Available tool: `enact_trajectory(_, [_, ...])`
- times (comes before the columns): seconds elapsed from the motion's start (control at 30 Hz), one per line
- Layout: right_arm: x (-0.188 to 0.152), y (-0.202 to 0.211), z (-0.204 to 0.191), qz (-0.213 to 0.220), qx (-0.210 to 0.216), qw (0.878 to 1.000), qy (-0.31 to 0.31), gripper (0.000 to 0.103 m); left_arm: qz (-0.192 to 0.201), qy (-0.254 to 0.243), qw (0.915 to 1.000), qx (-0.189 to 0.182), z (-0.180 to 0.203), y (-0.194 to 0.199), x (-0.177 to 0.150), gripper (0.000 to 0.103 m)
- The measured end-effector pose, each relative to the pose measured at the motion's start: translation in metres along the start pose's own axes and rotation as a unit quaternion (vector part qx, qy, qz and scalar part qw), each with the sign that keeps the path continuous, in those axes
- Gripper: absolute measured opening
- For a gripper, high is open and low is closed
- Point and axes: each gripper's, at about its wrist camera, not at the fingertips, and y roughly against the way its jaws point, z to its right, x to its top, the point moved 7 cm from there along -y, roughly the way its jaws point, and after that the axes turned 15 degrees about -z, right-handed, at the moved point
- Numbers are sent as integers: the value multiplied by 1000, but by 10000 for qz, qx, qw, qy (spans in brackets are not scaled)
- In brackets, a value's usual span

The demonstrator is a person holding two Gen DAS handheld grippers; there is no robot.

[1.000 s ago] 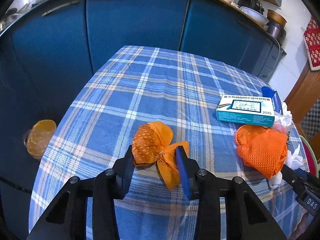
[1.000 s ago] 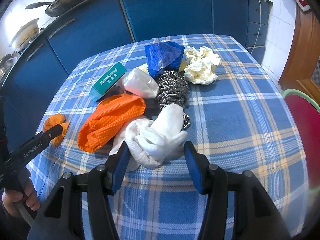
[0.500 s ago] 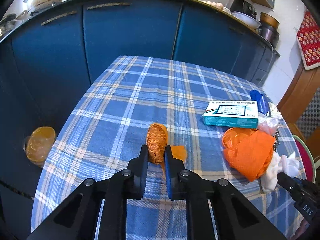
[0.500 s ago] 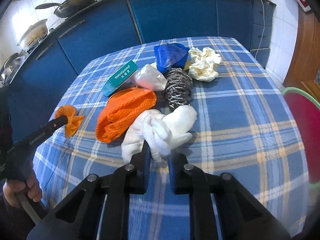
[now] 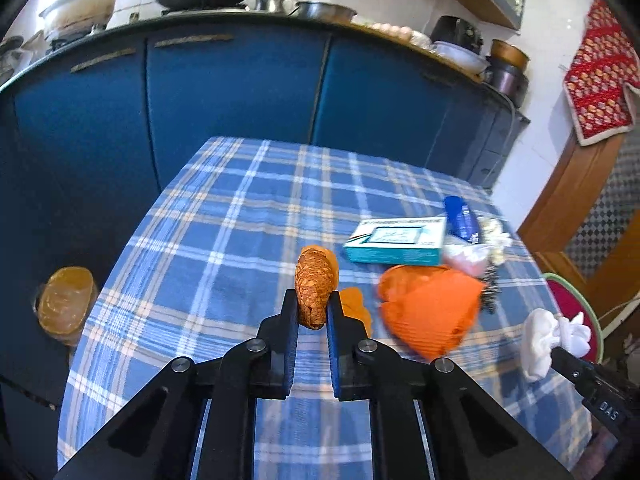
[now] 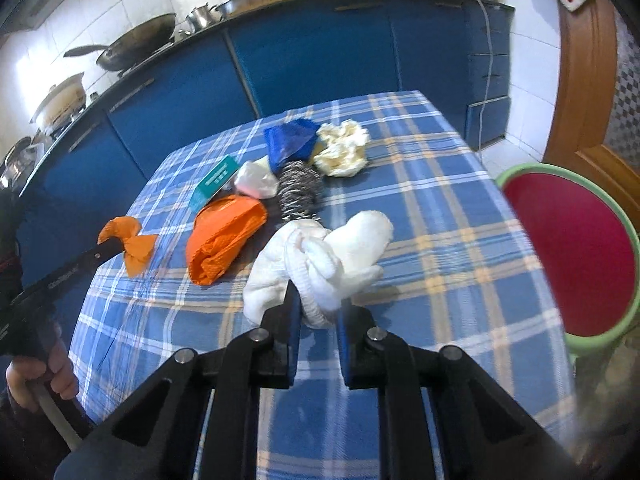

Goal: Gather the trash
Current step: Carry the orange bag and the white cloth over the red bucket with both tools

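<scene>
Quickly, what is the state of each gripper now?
Left gripper: shut on the small crumpled orange mesh wrapper.
Right gripper: shut on the bunched white cotton cloth.

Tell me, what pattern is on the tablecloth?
The tablecloth is a blue plaid with white and tan lines, clearest in the right wrist view.

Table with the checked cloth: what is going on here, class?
A person is clearing trash off the table with two tools. The left hand-held gripper is shut on a small orange wrapper; the right hand-held gripper is shut on a white cloth bundle. An orange mesh bag, a steel scourer and crumpled paper lie on the cloth.
</scene>
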Motion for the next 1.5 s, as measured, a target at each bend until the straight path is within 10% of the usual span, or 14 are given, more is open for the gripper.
enact_trajectory(1.5, [-5,68,141,639,-579,9886,-1235,18,47,-1919,9732,-1267,240,16,6,13])
